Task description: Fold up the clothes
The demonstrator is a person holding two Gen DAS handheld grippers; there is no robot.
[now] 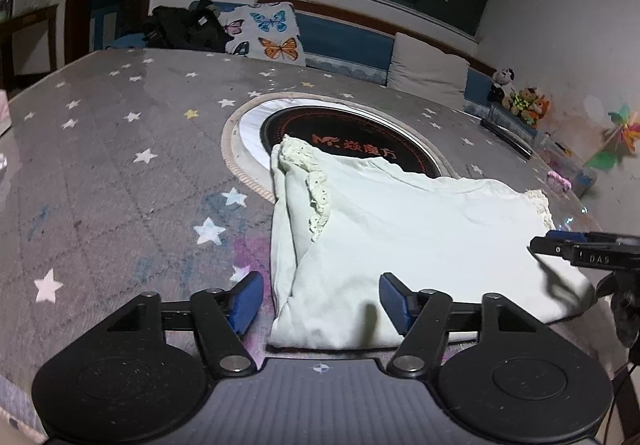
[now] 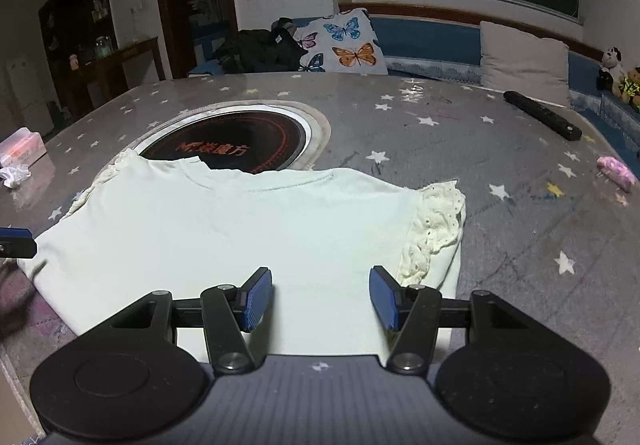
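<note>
A pale green top (image 1: pixel 400 229) with lace-trimmed sleeves lies flat on the star-patterned table, its neckline towards the round cooktop. In the right wrist view the same top (image 2: pixel 224 229) spreads across the middle, a lace sleeve (image 2: pixel 432 229) folded in on its right side. My left gripper (image 1: pixel 320 303) is open, hovering over the top's near left corner, nothing between its blue pads. My right gripper (image 2: pixel 322 299) is open above the top's near hem by the lace sleeve. The right gripper's tip (image 1: pixel 576 247) shows at the left view's right edge.
A round black induction cooktop (image 2: pixel 240 145) is set into the table behind the top. A black remote (image 2: pixel 542 121), a pink object (image 2: pixel 616 171) and a tissue box (image 2: pixel 22 149) lie on the grey star cloth (image 1: pixel 120 165). A bench with cushions runs behind.
</note>
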